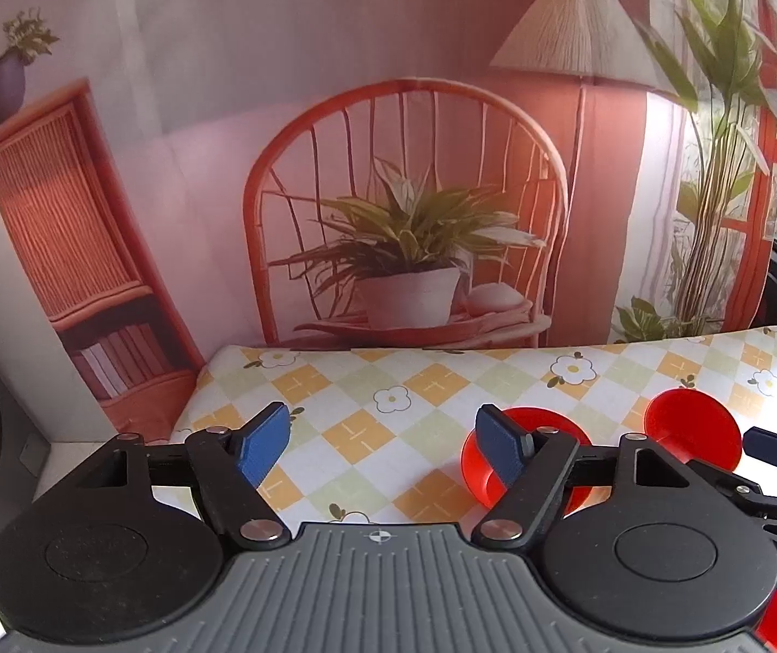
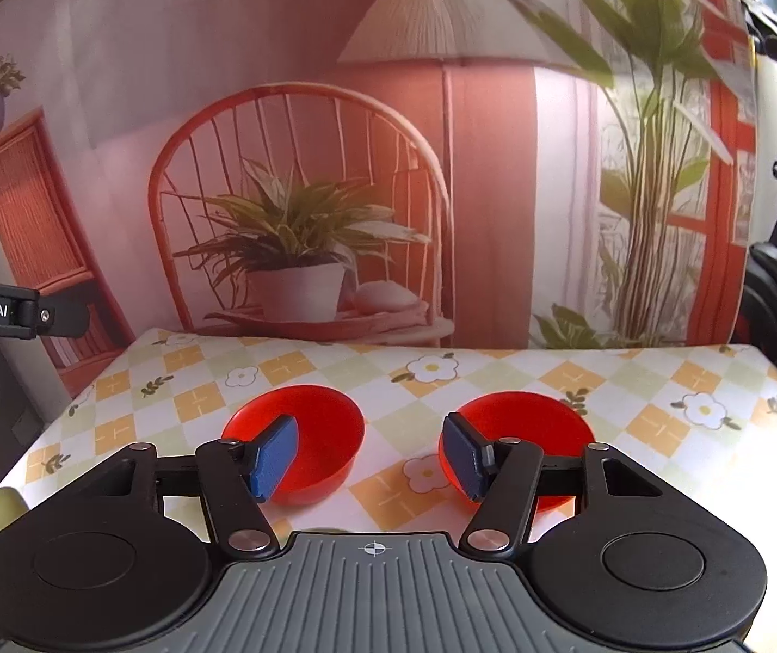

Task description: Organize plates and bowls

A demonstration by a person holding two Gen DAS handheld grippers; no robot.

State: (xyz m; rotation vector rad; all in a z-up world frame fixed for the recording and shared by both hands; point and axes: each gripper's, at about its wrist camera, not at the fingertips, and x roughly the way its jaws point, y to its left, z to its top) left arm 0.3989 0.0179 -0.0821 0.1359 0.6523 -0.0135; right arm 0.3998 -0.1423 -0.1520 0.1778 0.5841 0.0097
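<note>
While both red bowls (image 2: 301, 435) (image 2: 524, 430) sit just ahead, flanking right gripper (image 2: 372, 460), nearer than left gripper (image 1: 383, 451); both spread wide, gripping nothing.

Two bowls, the left bowl (image 2: 301, 443) and the right bowl (image 2: 530, 435), are plain red. The tablecloth (image 2: 633, 408) is checked orange, pale green and white with white flowers. Gripper pads (image 2: 274, 460) are blue.
</note>
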